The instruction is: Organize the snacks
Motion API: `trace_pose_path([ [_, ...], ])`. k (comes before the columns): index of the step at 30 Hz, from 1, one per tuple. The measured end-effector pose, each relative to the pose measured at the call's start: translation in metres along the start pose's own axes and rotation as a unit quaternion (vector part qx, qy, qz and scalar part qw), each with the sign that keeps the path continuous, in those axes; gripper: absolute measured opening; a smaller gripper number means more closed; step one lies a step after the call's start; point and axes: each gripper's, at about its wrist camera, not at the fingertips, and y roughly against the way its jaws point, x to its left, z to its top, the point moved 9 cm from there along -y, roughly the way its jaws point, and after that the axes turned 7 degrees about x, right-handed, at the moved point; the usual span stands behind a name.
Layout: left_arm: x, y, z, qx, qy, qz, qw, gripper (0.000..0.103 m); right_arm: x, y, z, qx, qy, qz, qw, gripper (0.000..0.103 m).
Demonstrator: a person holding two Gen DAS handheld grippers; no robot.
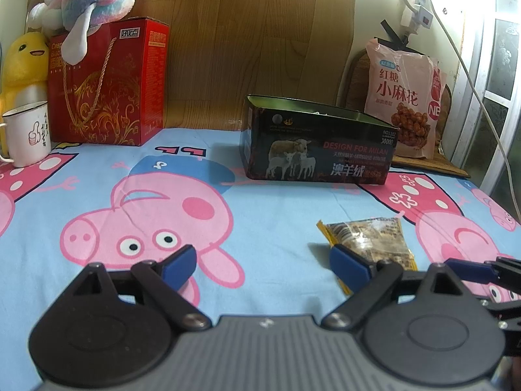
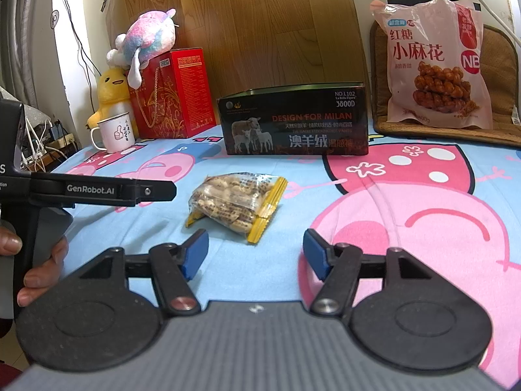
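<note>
At the far left a yellow plush duck (image 2: 110, 93) sits against the wall, with a white enamel mug (image 2: 116, 134) just in front of it on the cartoon-pig bedsheet (image 2: 407, 228). Beside them stands a red gift box (image 2: 176, 97) with a gold cord handle, and a pastel plush toy (image 2: 146, 37) lies draped over its top.

Nearer to me, the left gripper (image 1: 263, 264) hangs low over the sheet with its blue pads spread wide and nothing between them; a hand (image 2: 39, 260) wraps its black handle, seen from the right wrist view. The small clear snack packet (image 2: 236, 203) with yellow edges lies flat on the sheet, just ahead of the right-hand pad of that gripper and in front of the right gripper's pads, touching neither tool.

Behind the packet, well apart from it, an open dark box (image 2: 293, 123) printed with sheep stands on the sheet.

The right gripper (image 2: 255, 252) points at the packet, jaws moderately open and empty.

Furthest right, a big pink bag of twisted dough snacks (image 2: 433, 62) leans upright on a brown woven cushion (image 2: 501, 81)
</note>
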Motion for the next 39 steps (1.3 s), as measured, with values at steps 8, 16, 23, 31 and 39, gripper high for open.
trace_pose_path([
  [8, 0.0014, -0.0019, -0.0001, 0.003, 0.003, 0.000, 1.0000, 0.093, -0.0001, 0.0001, -0.0004, 0.000, 0.000, 0.000, 1.000, 0.067],
  [16, 0.0013, -0.0019, -0.0003, 0.003, 0.004, 0.000, 1.0000, 0.093, 0.0002, 0.0001, 0.0000, -0.001, -0.001, 0.000, 1.000, 0.067],
  [23, 0.0016, -0.0021, -0.0001, 0.003, 0.004, -0.001, 1.0000, 0.093, -0.0005, 0.0003, -0.0003, -0.001, -0.001, 0.000, 1.000, 0.067],
  [31, 0.0017, -0.0021, 0.0000, 0.003, 0.005, 0.000, 1.0000, 0.094, 0.0007, 0.0009, 0.0012, -0.002, -0.001, 0.000, 1.000, 0.067],
  [39, 0.0022, -0.0021, 0.0004, 0.004, 0.005, -0.001, 1.0000, 0.094, 0.0014, 0.0018, 0.0019, -0.004, -0.001, 0.001, 1.000, 0.067],
])
